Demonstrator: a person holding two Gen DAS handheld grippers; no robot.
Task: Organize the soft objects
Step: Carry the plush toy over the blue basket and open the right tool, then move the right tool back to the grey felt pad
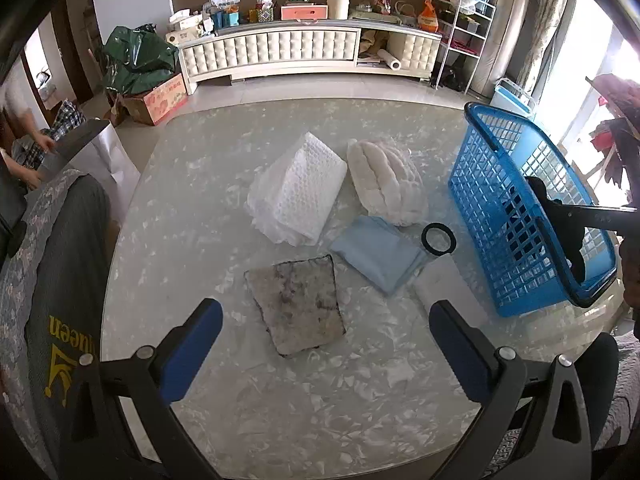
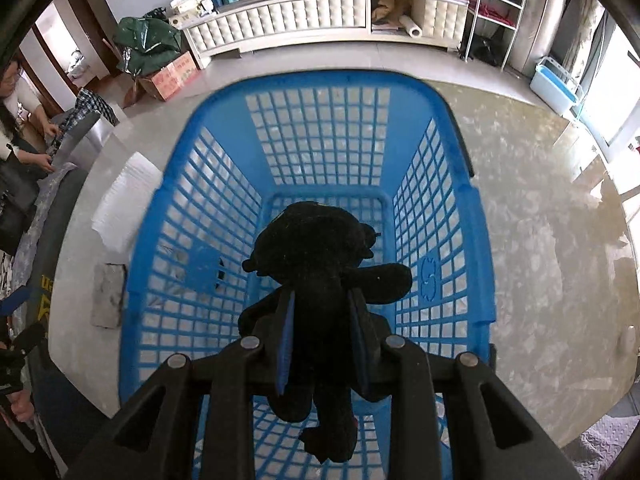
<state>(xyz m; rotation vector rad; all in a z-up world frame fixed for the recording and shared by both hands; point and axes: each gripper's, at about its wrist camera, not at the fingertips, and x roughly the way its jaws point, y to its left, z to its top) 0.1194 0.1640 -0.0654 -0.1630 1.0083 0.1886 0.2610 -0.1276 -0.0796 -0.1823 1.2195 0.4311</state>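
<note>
My right gripper (image 2: 322, 300) is shut on a black plush toy (image 2: 316, 248) and holds it over the open blue basket (image 2: 480, 208), which also shows at the table's right in the left wrist view (image 1: 496, 168). My left gripper (image 1: 326, 336) is open and empty above the table's near edge. In front of it lie a grey mottled pad (image 1: 296, 304), a folded light-blue cloth (image 1: 372, 252), a white waffle-textured cloth (image 1: 296, 188) and a white fluffy cushion (image 1: 384, 180).
A black ring (image 1: 439, 239) lies beside the blue cloth, and a white flat piece (image 1: 436, 284) next to the basket. A chair back with a grey garment (image 1: 60, 280) stands at the table's left. A cabinet (image 1: 272, 52) lines the far wall.
</note>
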